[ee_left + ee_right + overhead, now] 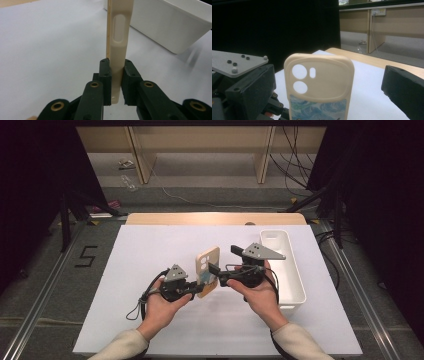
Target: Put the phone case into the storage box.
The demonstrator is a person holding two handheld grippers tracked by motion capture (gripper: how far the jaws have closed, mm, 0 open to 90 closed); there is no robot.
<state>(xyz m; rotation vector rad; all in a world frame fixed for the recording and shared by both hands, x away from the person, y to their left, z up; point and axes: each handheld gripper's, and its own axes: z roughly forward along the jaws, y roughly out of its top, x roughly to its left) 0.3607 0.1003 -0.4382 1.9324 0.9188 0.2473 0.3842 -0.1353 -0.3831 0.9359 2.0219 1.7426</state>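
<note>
Phone case (208,266) held upright above the white surface (150,255), roughly mid-surface, just left of the white bin (295,290). Case is cream/beige w/ 2 round camera holes + 1 small slot near the top; a blue swirl pattern shows on its lower part in the right tool view (319,92).

Left tool (117,82): jaws closed on the case's bottom edge, pads pressing both faces, case standing edge-on & vertical between them. In the high view the left tool (196,289) sits at the case's lower left.

Right tool (216,271): reaches the case from the right at about mid-height; its 2 jaws stand apart, 1 each side of the case in its own view, w/ clear gaps, not pinching. So open.

Bin lies lengthwise along the surface's right side, near the right hand (260,292).
</note>
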